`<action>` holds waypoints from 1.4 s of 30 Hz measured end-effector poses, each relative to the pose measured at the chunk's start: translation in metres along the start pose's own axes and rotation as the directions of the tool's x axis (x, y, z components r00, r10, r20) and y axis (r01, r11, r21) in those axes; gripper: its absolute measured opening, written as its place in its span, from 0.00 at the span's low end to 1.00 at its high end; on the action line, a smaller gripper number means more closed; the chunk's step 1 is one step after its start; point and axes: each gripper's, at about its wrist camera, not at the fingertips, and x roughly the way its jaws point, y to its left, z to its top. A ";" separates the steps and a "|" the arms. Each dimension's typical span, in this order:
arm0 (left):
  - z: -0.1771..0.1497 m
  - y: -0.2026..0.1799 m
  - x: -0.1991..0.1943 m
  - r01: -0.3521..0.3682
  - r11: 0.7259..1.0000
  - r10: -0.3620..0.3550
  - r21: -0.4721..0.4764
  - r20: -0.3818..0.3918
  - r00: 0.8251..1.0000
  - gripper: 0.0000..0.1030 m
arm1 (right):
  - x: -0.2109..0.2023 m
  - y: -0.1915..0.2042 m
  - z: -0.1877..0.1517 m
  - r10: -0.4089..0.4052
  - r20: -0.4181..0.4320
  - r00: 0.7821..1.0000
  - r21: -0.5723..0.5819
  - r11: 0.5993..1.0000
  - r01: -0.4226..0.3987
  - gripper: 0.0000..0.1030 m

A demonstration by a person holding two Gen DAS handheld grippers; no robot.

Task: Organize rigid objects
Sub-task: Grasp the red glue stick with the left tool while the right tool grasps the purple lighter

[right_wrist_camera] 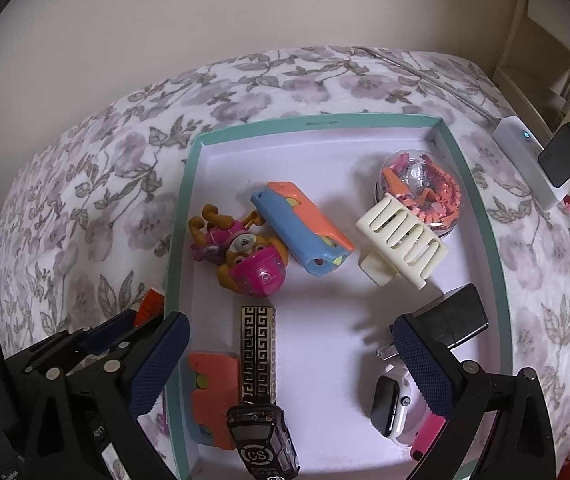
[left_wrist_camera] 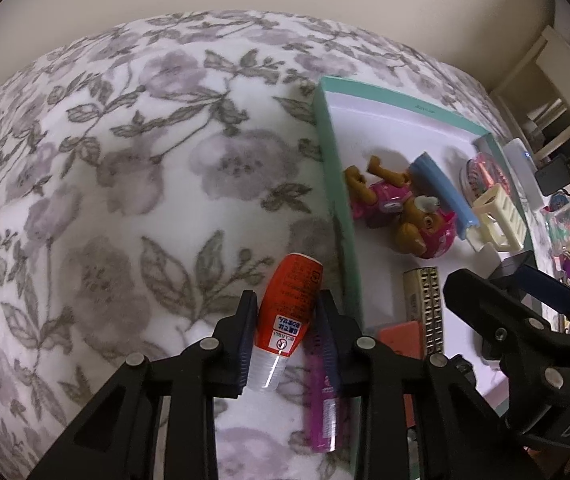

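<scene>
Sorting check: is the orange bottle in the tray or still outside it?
Outside: the orange bottle lies on the floral blanket, left of the teal tray wall.

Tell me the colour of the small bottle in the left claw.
Orange-red with a clear cap, the bottle shows best in the left wrist view.

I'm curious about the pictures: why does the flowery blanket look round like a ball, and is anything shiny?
Left wrist view: the fisheye lens bulges the floral blanket into a dome, corners go dark, and a bright streak glints on the orange bottle's clear cap. Right wrist view: the teal-rimmed box bends too; toys cast soft shadows.
</scene>
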 end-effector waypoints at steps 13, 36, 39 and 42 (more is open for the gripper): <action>-0.012 0.061 -0.015 -0.071 0.982 0.063 -0.175 -0.050 0.997 0.31 | -0.008 0.030 -0.005 0.059 0.004 0.998 -0.075 0.995 -0.059 1.00; -0.033 0.144 -0.031 -0.055 0.924 0.029 -0.378 -0.075 0.997 0.31 | -0.004 0.110 -0.030 0.213 -0.095 0.972 -0.278 0.932 -0.231 0.79; -0.036 0.149 -0.032 -0.037 0.921 0.010 -0.388 -0.071 0.997 0.31 | 0.003 0.113 -0.029 0.195 -0.114 0.974 -0.284 0.933 -0.220 0.78; -0.039 0.157 -0.034 -0.027 0.923 0.001 -0.385 -0.068 0.998 0.31 | 0.012 0.123 -0.027 0.183 -0.131 0.974 -0.306 0.927 -0.216 0.77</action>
